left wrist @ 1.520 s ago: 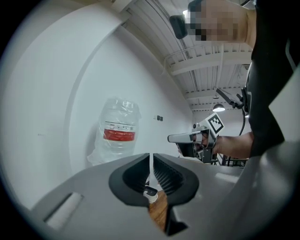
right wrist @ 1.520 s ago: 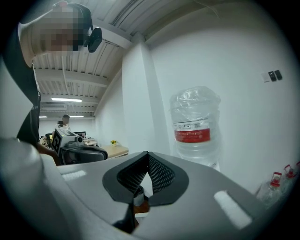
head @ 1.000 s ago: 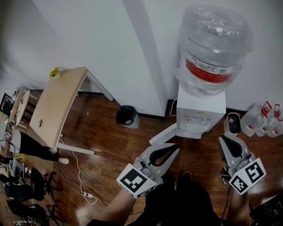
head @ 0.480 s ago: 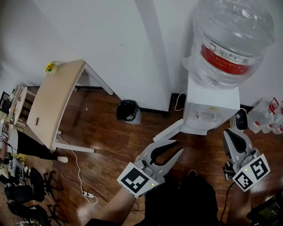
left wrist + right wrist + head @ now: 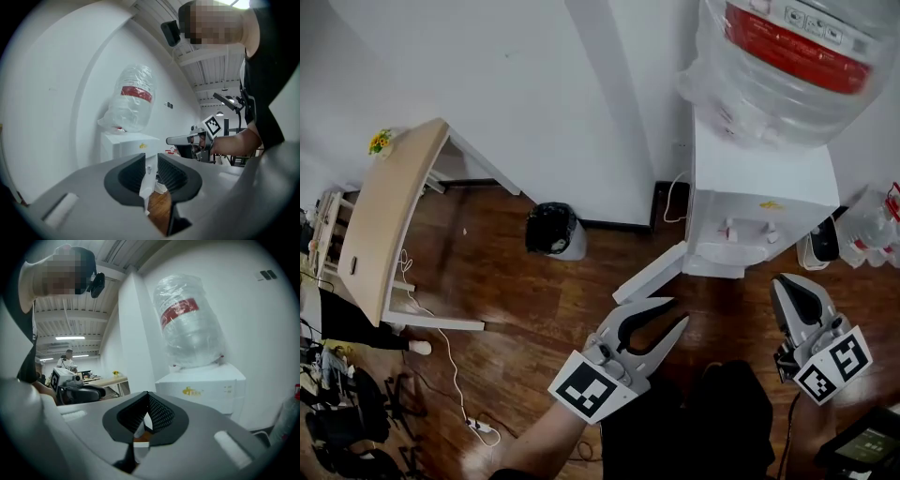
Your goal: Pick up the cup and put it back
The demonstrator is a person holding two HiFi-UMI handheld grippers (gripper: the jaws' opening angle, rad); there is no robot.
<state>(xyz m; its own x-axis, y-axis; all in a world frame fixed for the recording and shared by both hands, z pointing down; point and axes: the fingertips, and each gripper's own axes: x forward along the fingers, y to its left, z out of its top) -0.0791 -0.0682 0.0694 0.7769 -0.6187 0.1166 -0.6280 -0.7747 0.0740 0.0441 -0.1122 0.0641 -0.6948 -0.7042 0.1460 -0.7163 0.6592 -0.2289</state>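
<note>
Wall (image 5: 534, 94): white, and it meets the floor along the far edge.
Floor (image 5: 516, 300): dark wood boards; everything here stands on it.
Table (image 5: 389, 220): light wood top on white legs. It stands at the left edge of the floor with one end against the wall.
Water dispenser (image 5: 759, 202): a white cabinet at the floor's far edge against the wall, ahead of both grippers. We also see it in the left gripper view (image 5: 124, 143) and the right gripper view (image 5: 206, 385).
Bottle (image 5: 787, 66): large and clear with a red band, upside down on top of the dispenser.
Flap (image 5: 649, 274): a white panel that angles out from the dispenser's lower left toward the left gripper.
Bin (image 5: 551, 230): small and dark-lined, at the foot of the wall between the table and the dispenser.
Jugs (image 5: 877, 225): clear, with red handles, clustered at the right edge of the floor beside the dispenser.
Left gripper (image 5: 675, 312): it points at the flap. Its jaws are opening, a narrow gap shows in its own view (image 5: 151, 161), and nothing is between them.
Right gripper (image 5: 789, 286): it is aimed at the dispenser, with jaws pressed together and nothing held (image 5: 147, 397).
Flowers (image 5: 380, 142): yellow, on the table's far corner by the wall.
Cup: we cannot tell where it is from these views.
</note>
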